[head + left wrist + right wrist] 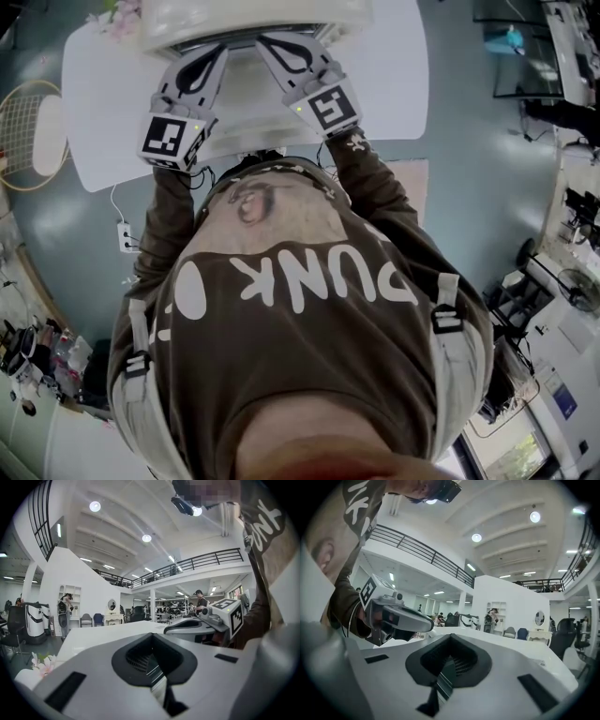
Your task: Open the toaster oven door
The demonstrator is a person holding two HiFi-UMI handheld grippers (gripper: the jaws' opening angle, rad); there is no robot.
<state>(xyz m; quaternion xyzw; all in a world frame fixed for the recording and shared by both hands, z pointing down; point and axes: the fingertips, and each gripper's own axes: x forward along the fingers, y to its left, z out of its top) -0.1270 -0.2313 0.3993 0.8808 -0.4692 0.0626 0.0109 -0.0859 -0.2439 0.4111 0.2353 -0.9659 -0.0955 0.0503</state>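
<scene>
The oven (253, 19) sits at the top centre of the head view, at the far side of the white tabletop (394, 84). The frame edge cuts off most of its body. Both claws reach up to its front edge: the left claw (217, 49) just left of centre and the right claw (269, 41) just right of it, near each other.

In each gripper view the jaws are pressed together around a thin pale strip in the slit between them, in the left view (157, 682) as in the right view (443, 680). I take that strip to be the door handle, pinched at two spots.

The step in hand looks like the grasp, with the pull yet to come. The next move calls for both claws to draw the handle toward the person and downward together, following the door's hinge arc. They need to stay level with each other so the bar does not twist out of the pinch, and the light oven may slide on the tabletop.

Much is hard to read. The door face, its hinge and how far it stands ajar show in no view. The gripper views look up into the hall above the jaws. A brown shirt (309, 319) fills the lower head view. Pink flowers (117, 19) lie at the upper left.
</scene>
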